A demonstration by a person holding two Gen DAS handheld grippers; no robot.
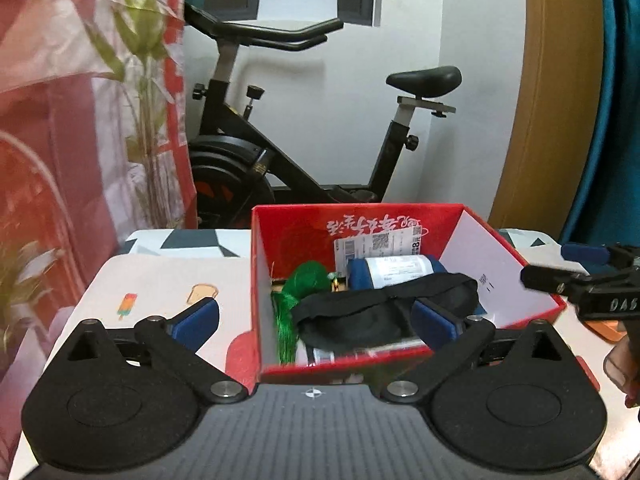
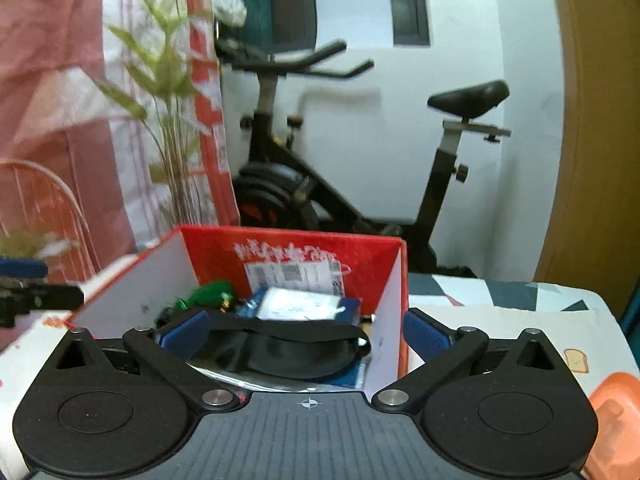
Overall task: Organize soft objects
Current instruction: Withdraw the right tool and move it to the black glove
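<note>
we see the left gripper with its jaws spread wide; nothing is pressed between its blue pads. one pad stands outside the left wall of the red box, the other over the box's inside, just at the near end of the black mask. whether that pad touches the mask we cannot tell.

the right gripper is likewise wide and holds nothing. its left pad sits over the box's inside beside the mask; its right pad stands outside the right wall of the box.

inside the box we find the mask lying on top, its strap stretched across it. behind it lies a blue roll with a white label, and to the left a bundle of green string whose strands hang toward the near wall. a white shipping label is stuck on the far inner wall.

the box rests on a table covered with a pale printed cloth. beyond the table we note an exercise bike against a white wall, a plant and a red-and-white curtain to the left.

in the left view the right gripper's tip shows at the right edge; in the right view the left gripper's tip shows at the left edge.
</note>
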